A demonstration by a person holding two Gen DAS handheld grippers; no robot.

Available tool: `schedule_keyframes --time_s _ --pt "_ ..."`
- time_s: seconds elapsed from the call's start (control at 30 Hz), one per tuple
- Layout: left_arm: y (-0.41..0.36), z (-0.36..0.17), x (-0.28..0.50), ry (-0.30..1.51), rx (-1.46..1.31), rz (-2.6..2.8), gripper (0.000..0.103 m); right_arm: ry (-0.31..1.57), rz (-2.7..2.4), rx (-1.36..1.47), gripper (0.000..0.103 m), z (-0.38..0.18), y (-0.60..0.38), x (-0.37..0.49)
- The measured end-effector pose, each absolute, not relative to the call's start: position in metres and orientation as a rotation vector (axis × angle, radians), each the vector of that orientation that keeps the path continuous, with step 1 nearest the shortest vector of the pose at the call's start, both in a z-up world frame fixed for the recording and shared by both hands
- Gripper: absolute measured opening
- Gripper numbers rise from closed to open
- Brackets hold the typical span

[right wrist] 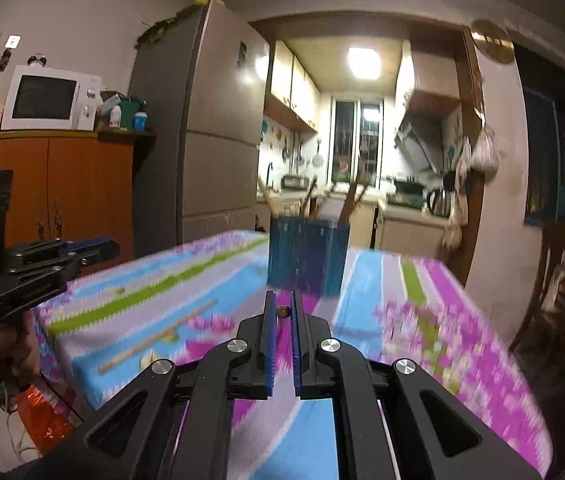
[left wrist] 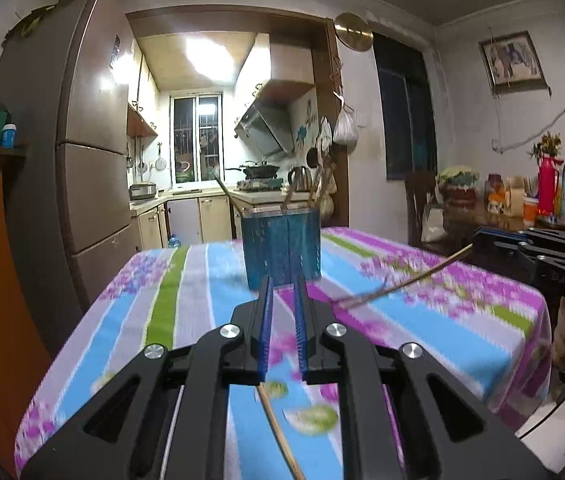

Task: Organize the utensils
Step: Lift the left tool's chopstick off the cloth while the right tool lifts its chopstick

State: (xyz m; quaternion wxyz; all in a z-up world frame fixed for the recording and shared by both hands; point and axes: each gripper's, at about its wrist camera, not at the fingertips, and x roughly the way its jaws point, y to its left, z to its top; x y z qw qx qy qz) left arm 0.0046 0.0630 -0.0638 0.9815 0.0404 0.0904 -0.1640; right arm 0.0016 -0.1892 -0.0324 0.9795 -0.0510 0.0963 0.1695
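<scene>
- While both grippers hang over the table [left wrist: 186, 288], the right gripper [right wrist: 282, 294] has its tongs clamped on a chopstick [left wrist: 402, 276]
- That chopstick sticks straight out past the fingertips, long axis roughly in line with the gripper, drooping a bit toward the striped floral tablecloth [right wrist: 382, 280]. From the right wrist you only see its brown end between the pads
- Left gripper [left wrist: 284, 280] has its tongs together too. Honestly can't tell if anything's pinched in there
- A second chopstick [right wrist: 158, 334] is below the left gripper, looks like it's lying on the cloth, running diagonally from the near left edge toward the middle
- Blue utensil holder [left wrist: 282, 248] stands upright at the far middle of the table, with a few chopsticks in it leaning out at different angles
- Everything's pretty motion-blurred btw
</scene>
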Motion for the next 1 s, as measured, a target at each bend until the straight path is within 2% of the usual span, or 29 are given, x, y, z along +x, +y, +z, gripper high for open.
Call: schedule_keyframes --time_s 0.13,0.23,0.3,0.33,0.37,0.5,0.53,0.57,0.67,0.9,0.97,1.0 --pt "0.067 -0.045 0.024 0.196 0.081 -0.332 0.009 0.159 0.356 -0.125 0.008 -0.002 -0.186 0.014" --pt "0.072 -0.053 0.016 0.239 0.068 -0.324 0.011 0.151 0.364 -0.143 0.008 0.006 -0.183 0.018" --pt "0.074 -0.081 0.000 0.286 0.077 -0.310 0.030 0.159 0.370 -0.141 0.008 0.003 -0.184 0.014" --pt "0.072 -0.093 -0.006 0.305 0.087 -0.297 0.052 0.166 0.371 -0.141 0.008 -0.001 -0.184 0.011" --pt "0.072 -0.113 -0.015 0.336 0.091 -0.285 0.056 0.180 0.369 -0.143 0.008 -0.008 -0.185 0.007" --pt "0.063 -0.160 -0.034 0.414 0.112 -0.272 0.056 0.227 0.365 -0.133 0.008 -0.031 -0.185 -0.005" --pt "0.062 -0.165 -0.035 0.423 0.102 -0.269 0.054 0.239 0.363 -0.129 0.008 -0.036 -0.186 -0.007" --pt "0.062 -0.167 -0.035 0.424 0.100 -0.262 0.042 0.246 0.361 -0.127 0.008 -0.039 -0.185 -0.008" --pt "0.061 -0.173 -0.030 0.441 0.098 -0.259 0.021 0.273 0.363 -0.115 0.008 -0.048 -0.183 -0.010" --pt "0.058 -0.179 -0.037 0.391 0.094 -0.233 0.018 0.277 0.364 -0.117 0.008 -0.052 -0.179 -0.011" --pt "0.057 -0.180 -0.040 0.375 0.096 -0.225 0.008 0.273 0.360 -0.119 0.008 -0.054 -0.179 -0.011" --pt "0.056 -0.180 -0.042 0.372 0.100 -0.223 0.007 0.269 0.357 -0.119 0.008 -0.055 -0.179 -0.011"
